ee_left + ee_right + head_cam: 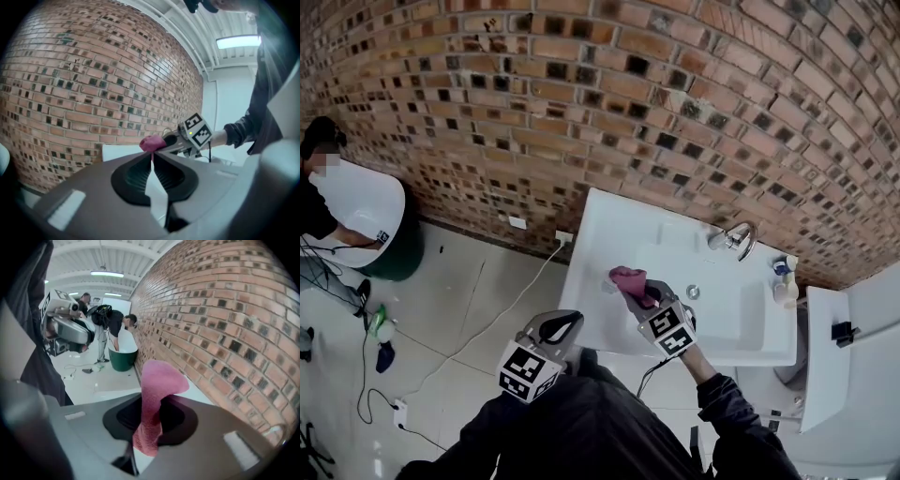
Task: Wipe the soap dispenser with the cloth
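Observation:
A pink cloth [628, 278] [157, 385] sticks up from my right gripper [639, 291] [151, 404], which is shut on it over the left part of the white sink [600, 234]. What looks like the soap dispenser [785, 291], a small pale bottle, stands at the sink's far right corner next to a blue-topped item [781, 266]. My left gripper [569, 324] [151, 159] is shut with nothing in it, held off the sink's front left edge. From the left gripper view the right gripper [165, 140] and the cloth [151, 143] show just ahead.
A chrome faucet [736, 239] stands at the sink's back, against the brick wall [675, 94]. A white fixture [825, 356] sits to the right. On the floor at left a person bends over a green tub [398, 253], with cables [487, 323] and a socket strip nearby.

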Available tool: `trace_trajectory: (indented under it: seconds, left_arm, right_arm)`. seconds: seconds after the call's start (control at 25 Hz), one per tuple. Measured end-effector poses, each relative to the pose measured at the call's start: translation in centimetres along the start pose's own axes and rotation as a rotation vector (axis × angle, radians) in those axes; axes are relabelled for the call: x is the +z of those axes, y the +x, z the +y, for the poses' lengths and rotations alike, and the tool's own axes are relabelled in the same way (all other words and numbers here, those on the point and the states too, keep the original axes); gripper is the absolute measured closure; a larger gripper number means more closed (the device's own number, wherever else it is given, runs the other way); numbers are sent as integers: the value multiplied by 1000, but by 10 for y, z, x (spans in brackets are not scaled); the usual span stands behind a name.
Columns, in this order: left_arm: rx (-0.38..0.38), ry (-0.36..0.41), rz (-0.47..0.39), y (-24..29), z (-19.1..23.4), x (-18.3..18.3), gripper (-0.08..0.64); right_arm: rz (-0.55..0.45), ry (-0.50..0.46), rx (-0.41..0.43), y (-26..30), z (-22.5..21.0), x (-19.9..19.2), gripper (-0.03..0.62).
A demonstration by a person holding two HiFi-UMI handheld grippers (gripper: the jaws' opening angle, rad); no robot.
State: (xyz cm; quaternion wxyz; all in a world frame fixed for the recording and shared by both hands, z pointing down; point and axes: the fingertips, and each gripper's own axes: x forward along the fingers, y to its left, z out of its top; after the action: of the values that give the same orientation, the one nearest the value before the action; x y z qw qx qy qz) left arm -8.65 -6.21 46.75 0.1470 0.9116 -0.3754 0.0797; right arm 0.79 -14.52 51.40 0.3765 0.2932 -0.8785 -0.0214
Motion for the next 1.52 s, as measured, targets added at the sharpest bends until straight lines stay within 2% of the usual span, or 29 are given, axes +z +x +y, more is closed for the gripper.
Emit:
trace_trajectory:
  seconds: [0.08, 0.16, 0.32, 0.56, 0.76, 0.96, 1.04, 1.2, 1.32, 1.52]
  left_arm:
    - [12, 1, 13, -1, 4, -2, 545]
    - [23, 0, 33, 0, 7, -6, 543]
    - [21, 10, 75, -2, 5, -12, 535]
    - [36, 25, 121, -11, 7, -18, 535]
    - [68, 21, 130, -19, 13, -20, 535]
    - [87, 16, 122, -24, 18, -17, 535]
    - [92, 18, 117, -26, 19, -15, 535]
    - [88, 4, 123, -25, 21, -19, 535]
    - [75, 1, 122, -21, 20, -20, 535]
    - [53, 5, 117, -13, 18, -18, 535]
  right_arm:
    - [-50, 105, -6, -3, 13, -13, 520]
    - [-63, 167, -26, 2, 23, -32, 520]
    - [-69, 238, -79, 24, 29, -55, 520]
    - [-51, 331, -86, 62, 29, -66, 520]
    - [-12, 428, -47, 85, 36, -71, 520]
    - [104, 640, 44, 113, 52, -103, 520]
    - [124, 686, 72, 119, 60, -108, 520]
    - [129, 704, 106, 122, 66, -103, 520]
    - [67, 677, 104, 110, 62, -90, 520]
    - [-65, 486, 78, 69, 49, -62, 520]
